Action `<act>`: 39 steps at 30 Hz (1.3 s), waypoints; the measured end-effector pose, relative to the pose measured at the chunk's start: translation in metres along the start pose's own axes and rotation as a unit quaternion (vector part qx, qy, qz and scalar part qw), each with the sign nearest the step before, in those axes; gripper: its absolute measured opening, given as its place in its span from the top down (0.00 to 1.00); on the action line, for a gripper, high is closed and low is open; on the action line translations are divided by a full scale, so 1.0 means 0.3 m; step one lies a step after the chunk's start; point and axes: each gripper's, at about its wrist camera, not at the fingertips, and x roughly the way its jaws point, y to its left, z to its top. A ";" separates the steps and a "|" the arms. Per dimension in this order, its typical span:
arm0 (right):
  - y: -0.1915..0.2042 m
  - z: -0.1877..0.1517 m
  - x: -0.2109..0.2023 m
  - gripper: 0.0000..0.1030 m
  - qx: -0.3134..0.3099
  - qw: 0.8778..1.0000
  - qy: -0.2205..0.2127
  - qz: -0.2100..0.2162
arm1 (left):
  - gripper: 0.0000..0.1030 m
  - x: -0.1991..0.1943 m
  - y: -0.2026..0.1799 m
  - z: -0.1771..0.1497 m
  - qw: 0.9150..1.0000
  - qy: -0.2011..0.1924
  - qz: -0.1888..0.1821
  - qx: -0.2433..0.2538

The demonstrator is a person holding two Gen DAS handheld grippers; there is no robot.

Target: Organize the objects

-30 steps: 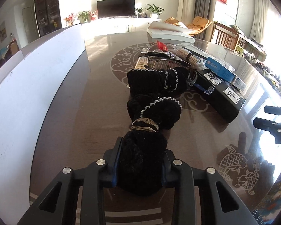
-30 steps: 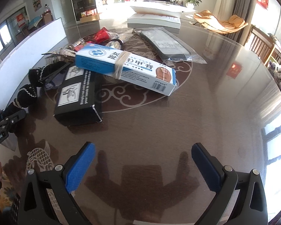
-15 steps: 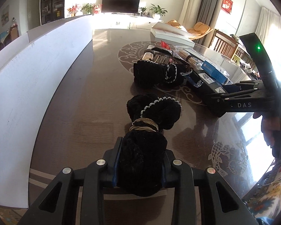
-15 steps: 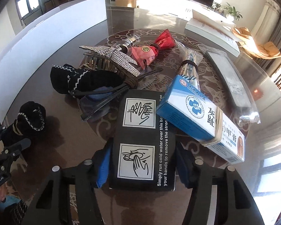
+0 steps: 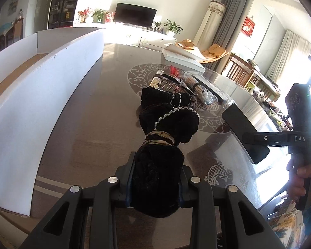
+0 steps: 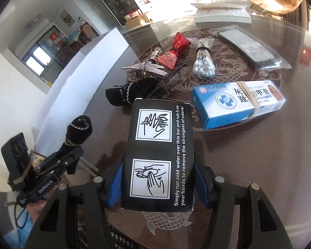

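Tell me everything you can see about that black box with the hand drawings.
The black box looks like cardboard, long and rectangular, with two white panels showing line drawings of hands and white text along one edge. The right gripper holds it by its long sides, blue pads pressed on, lifted clear of the table.

The white box [image 5: 51,95] walls off the table's [image 5: 97,128] left side. Beside its wall a bare strip of tabletop runs clear into the distance. Right of that strip, a heap blocks the way: black knitted bundle [image 6: 132,93], hair clip [image 6: 144,71], red pouch [image 6: 174,51], cotton swabs [image 6: 204,64] and blue carton [image 6: 238,103].
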 end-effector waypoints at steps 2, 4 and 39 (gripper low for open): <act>0.022 0.010 0.010 0.43 0.018 0.999 0.001 0.034 | 0.70 -0.024 0.007 0.018 1.000 -0.003 0.001 -0.004; 0.050 0.026 0.026 0.43 0.036 0.997 0.001 0.063 | 0.70 -0.053 0.019 0.033 1.000 -0.008 0.003 -0.010; 0.462 0.055 0.076 0.11 -0.199 0.966 -0.128 -0.100 | 0.08 -0.247 0.009 0.130 0.999 -0.026 0.036 -0.018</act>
